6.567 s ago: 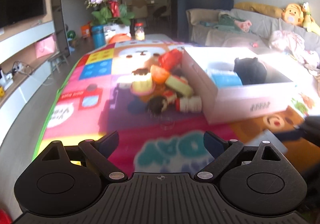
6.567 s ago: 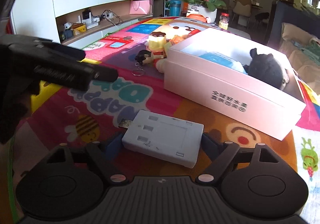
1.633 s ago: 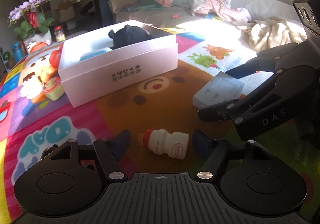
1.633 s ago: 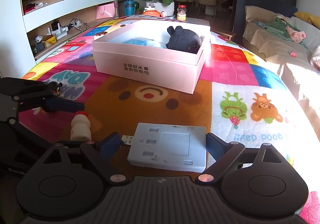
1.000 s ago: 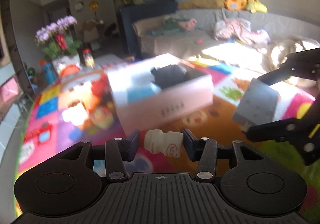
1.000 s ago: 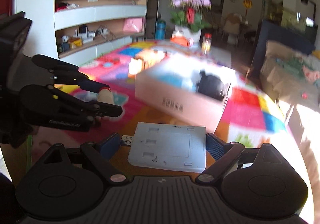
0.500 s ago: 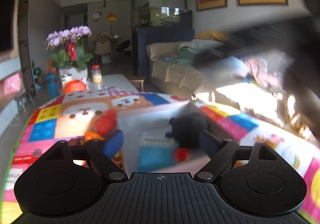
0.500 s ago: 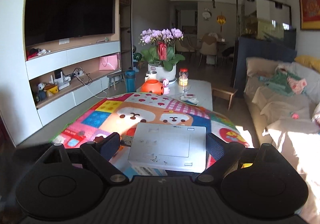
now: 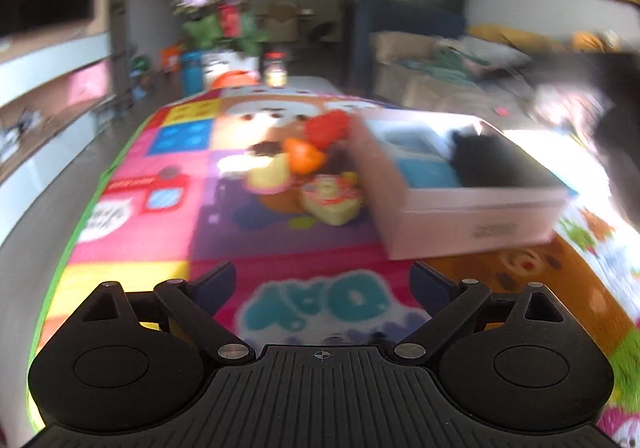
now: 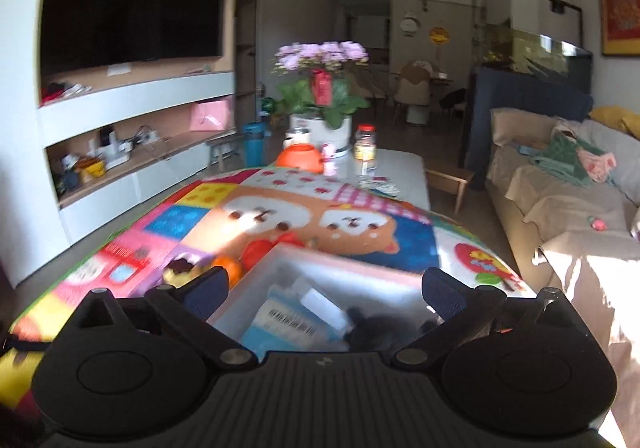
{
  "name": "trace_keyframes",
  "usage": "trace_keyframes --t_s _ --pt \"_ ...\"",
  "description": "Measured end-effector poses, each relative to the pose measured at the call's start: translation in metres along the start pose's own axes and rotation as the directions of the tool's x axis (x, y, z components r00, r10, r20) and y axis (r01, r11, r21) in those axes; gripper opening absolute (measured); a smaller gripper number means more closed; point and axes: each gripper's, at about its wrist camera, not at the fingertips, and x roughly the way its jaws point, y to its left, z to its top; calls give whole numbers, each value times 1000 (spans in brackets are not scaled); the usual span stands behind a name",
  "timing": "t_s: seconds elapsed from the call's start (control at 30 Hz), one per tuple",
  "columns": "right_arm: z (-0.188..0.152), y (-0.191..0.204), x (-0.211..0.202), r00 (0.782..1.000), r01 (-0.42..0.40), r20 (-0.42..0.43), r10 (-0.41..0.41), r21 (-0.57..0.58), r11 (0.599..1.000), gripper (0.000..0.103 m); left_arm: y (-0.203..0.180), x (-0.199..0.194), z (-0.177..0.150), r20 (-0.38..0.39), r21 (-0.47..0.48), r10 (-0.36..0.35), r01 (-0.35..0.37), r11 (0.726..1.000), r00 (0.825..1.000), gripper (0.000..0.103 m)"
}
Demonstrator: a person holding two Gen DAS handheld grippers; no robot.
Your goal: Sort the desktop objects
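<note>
My left gripper hangs over the colourful play mat, its jaws opening with nothing between them. Ahead and to the right stands the pale pink box, holding a black plush and a blue packet. Left of the box lies a heap of small toys. My right gripper hovers right above the box, jaws opening and empty. Under it I see a blue barcoded packet, a pale flat thing and the black plush.
A flower pot, an orange bowl and a jar stand on the low table beyond the mat. A sofa runs along the right, TV shelving along the left. A dark blurred shape fills the left view's right edge.
The left gripper dropped the small white bottle over the box, opened wide and drew back towards the mat's near end. The right gripper let go of the grey device above the box.
</note>
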Motion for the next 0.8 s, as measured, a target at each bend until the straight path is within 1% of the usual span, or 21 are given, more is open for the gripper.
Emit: trace_keyframes --t_s 0.03,0.1,0.17,0.2,0.27,0.3,0.33,0.37,0.4,0.47,0.5,0.53,0.6,0.73,0.8 --pt "-8 9 -7 999 -37 -13 36 -21 999 102 6 -2 0 3 -24 17 -17 1000 1000 98" --pt "-25 31 -20 993 -116 -43 113 -85 990 98 19 -6 -1 -2 -69 60 -60 996 998 99" --pt "-43 56 -30 981 -189 -78 179 -151 970 92 30 -10 -1 -13 -94 95 -95 991 995 99" --pt "-52 70 -33 971 -232 -106 216 -169 958 90 34 -12 -2 -18 -102 106 -107 989 994 99" --pt "-69 95 -36 941 -322 -172 291 -200 925 75 39 -15 -4 -26 -118 118 -120 986 993 99" --pt "-77 109 -36 927 -357 -204 315 -220 908 71 41 -17 -5 -28 -123 118 -121 985 993 100" --pt "-84 120 -34 919 -373 -224 323 -239 896 65 42 -18 -6 -29 -128 116 -119 985 993 100" --pt "-91 130 -33 917 -378 -237 322 -257 889 61 43 -18 -7 -30 -131 113 -116 985 993 100" --pt "-95 137 -28 915 -377 -252 314 -263 888 59 43 -19 -8 -32 -132 110 -113 985 993 100" --pt "-103 145 -21 907 -380 -289 307 -246 892 46 42 -20 -9 -32 -129 103 -107 986 994 100" --pt "-106 145 -18 902 -381 -305 304 -236 894 42 41 -20 -10 -33 -126 100 -103 987 994 100" --pt "-108 143 -16 901 -377 -312 300 -226 898 43 41 -20 -10 -33 -123 96 -99 987 995 100" --pt "-108 134 -18 907 -362 -302 294 -200 911 43 37 -18 -11 -34 -116 86 -89 989 996 100" --pt "-107 102 -28 931 -286 -270 243 -131 949 43 26 -9 -10 -39 -79 51 -54 995 998 100" --pt "-109 81 -34 944 -233 -262 199 -103 967 43 16 0 -7 -33 -25 33 -34 999 999 100"
